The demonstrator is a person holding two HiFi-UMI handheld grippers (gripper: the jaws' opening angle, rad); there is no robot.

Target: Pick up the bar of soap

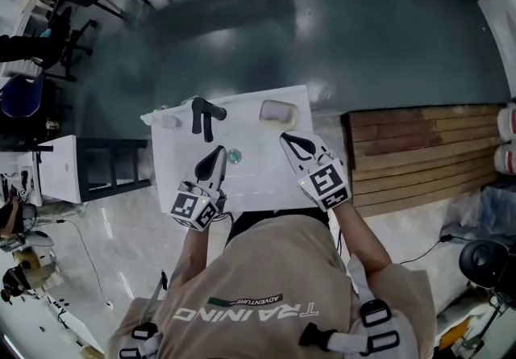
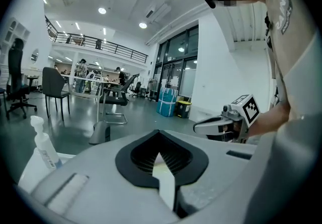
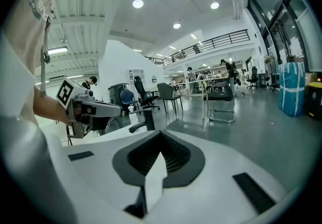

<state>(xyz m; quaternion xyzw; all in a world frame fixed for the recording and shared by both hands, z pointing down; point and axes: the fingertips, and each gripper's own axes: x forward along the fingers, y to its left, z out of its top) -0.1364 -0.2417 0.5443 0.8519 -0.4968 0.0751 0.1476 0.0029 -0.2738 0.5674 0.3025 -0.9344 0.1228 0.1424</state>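
Claws closed, left claw [image 1: 216,156] and right claw [image 1: 290,141] over sink [image 1: 260,168]

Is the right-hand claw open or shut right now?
Shut. The right gripper shows its jaws pressed together, nothing between them.

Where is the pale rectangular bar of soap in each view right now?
Head view: the pale rectangular bar of soap lies at the far right corner of the white sink top, just ahead of the right gripper.
Left gripper view: not in it.
Right gripper view: not in it; that gripper's own body fills the lower picture.
Shared landmark: the left gripper, also at left in the right gripper view.
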